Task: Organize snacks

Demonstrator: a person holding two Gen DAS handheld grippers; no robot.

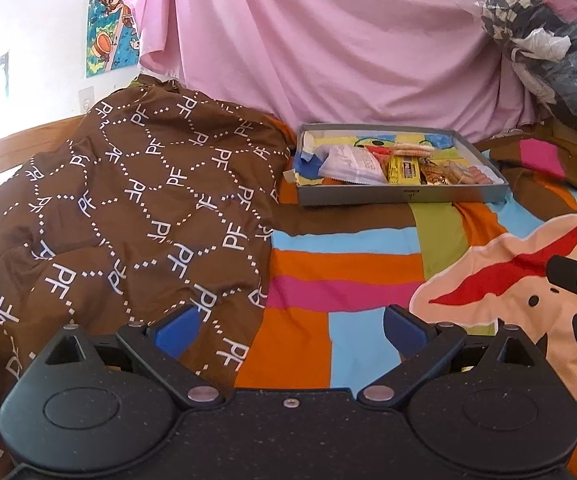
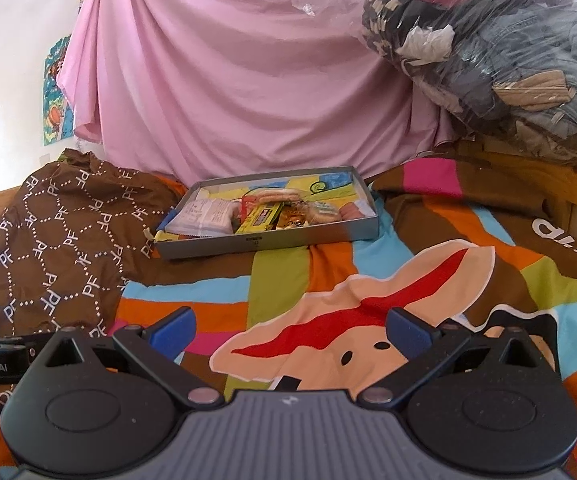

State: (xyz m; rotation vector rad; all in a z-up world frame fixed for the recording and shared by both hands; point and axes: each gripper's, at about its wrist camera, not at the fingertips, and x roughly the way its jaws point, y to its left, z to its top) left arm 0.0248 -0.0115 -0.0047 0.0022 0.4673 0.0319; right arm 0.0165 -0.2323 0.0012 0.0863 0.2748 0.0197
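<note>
Nearest in, the left gripper (image 1: 290,330) hangs low over the striped bedspread (image 1: 340,264), its blue fingers (image 1: 178,330) spread wide with nothing between them. The right gripper (image 2: 290,332) sits just the same over on its side, fingers (image 2: 174,334) splayed apart and empty, above the cartoon dog face (image 2: 348,336) printed on the cover. At nine o'clock from the left gripper, a brown blanket (image 1: 128,200) with white lettering lies bunched on the bed. Further out, up at twelve o'clock, there's the grey tray (image 1: 400,196), resting flat on the bedspread, well apart from both grippers. Inside it the snacks: a white packet (image 1: 352,164) on the left, a yellow bar (image 1: 404,170) in the middle, biscuits (image 1: 410,149) behind. Beyond that, a pink sheet (image 1: 328,40) hangs, and at two o'clock a clear bag of clothes (image 2: 500,60) sits piled high.
</note>
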